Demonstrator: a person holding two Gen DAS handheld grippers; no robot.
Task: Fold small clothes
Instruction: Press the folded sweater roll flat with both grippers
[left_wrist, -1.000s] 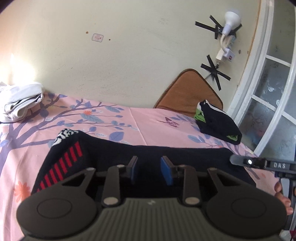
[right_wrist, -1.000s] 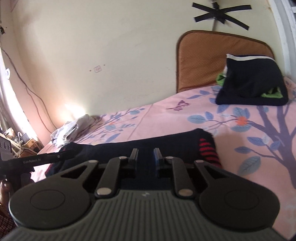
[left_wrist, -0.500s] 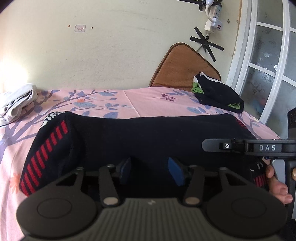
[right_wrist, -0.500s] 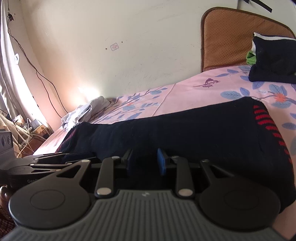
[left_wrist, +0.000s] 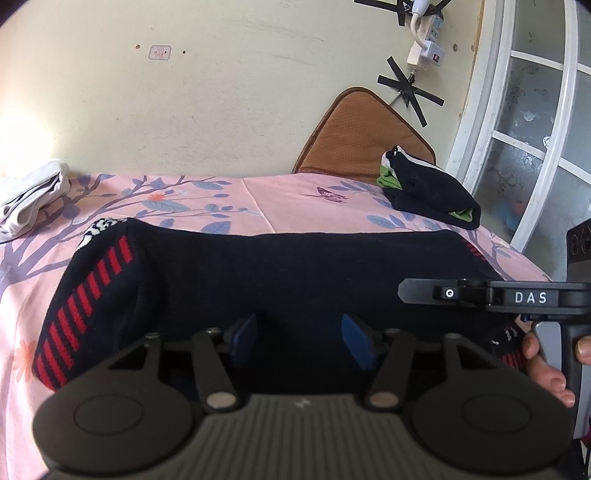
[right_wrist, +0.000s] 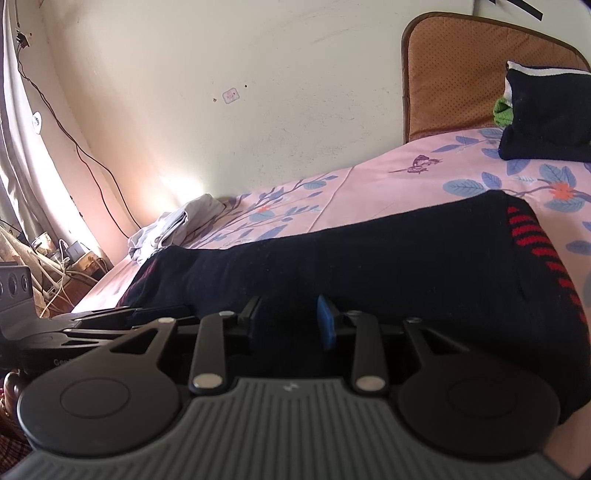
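A black garment with red dashed stripes (left_wrist: 280, 273) lies folded across the near edge of the pink floral bed; it also shows in the right wrist view (right_wrist: 388, 258). My left gripper (left_wrist: 301, 338) is open, its blue pads apart over the garment's near edge. My right gripper (right_wrist: 291, 323) is open too, its pads apart at the garment's near edge. The right gripper's side also shows in the left wrist view (left_wrist: 491, 297), held by a hand at the garment's right end.
A folded dark pile with green cloth (left_wrist: 428, 194) sits at the bed's far right by a brown cushion (left_wrist: 362, 136). White clothes (left_wrist: 33, 199) lie at the far left. A window frame (left_wrist: 517, 147) stands on the right. Cables and clutter (right_wrist: 55, 254) lie beside the bed.
Both grippers have opened wider and let go of the black garment, which now lies spread lower and closer. Both cameras have dropped toward the bed's near edge.
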